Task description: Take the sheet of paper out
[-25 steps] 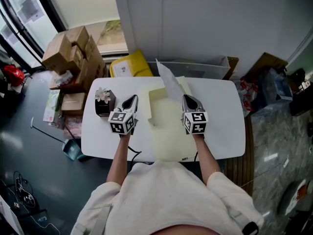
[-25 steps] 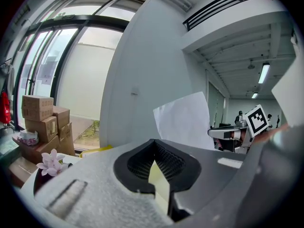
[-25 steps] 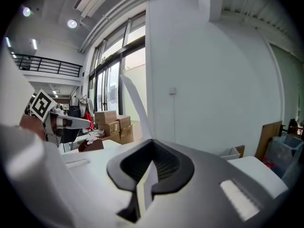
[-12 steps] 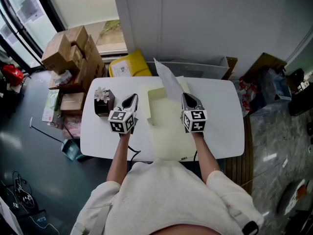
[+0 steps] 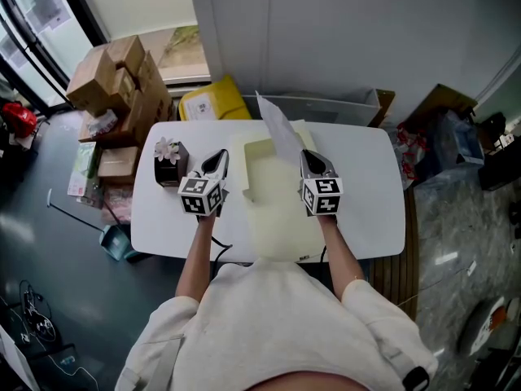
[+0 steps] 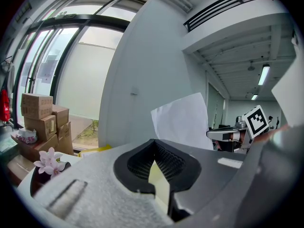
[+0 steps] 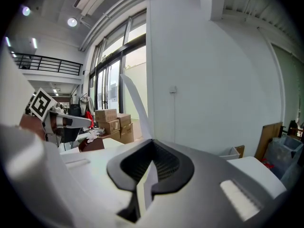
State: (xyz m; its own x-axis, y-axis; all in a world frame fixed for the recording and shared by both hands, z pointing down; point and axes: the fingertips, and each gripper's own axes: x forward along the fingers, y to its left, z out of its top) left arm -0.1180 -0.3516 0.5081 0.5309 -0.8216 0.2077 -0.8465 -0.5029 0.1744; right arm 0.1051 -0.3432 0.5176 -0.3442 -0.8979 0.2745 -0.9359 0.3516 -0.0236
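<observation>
A white sheet of paper (image 5: 275, 127) stands up at a slant over the far end of a pale yellow folder (image 5: 277, 206) lying on the white table (image 5: 370, 194). My right gripper (image 5: 308, 158) is shut on the sheet's lower edge; in the right gripper view the sheet (image 7: 135, 103) rises from the closed jaws of the right gripper (image 7: 152, 145). My left gripper (image 5: 218, 160) is at the folder's left edge. In the left gripper view the left gripper (image 6: 155, 147) is shut with a pale yellow strip of the folder (image 6: 159, 186) between the jaws, and the sheet (image 6: 183, 120) shows ahead.
A small dark box with pink flowers (image 5: 169, 161) stands on the table just left of my left gripper. Cardboard boxes (image 5: 122, 80) and a yellow package (image 5: 213, 104) lie on the floor beyond the table's left. A white bin (image 5: 326, 108) sits behind the table against the wall.
</observation>
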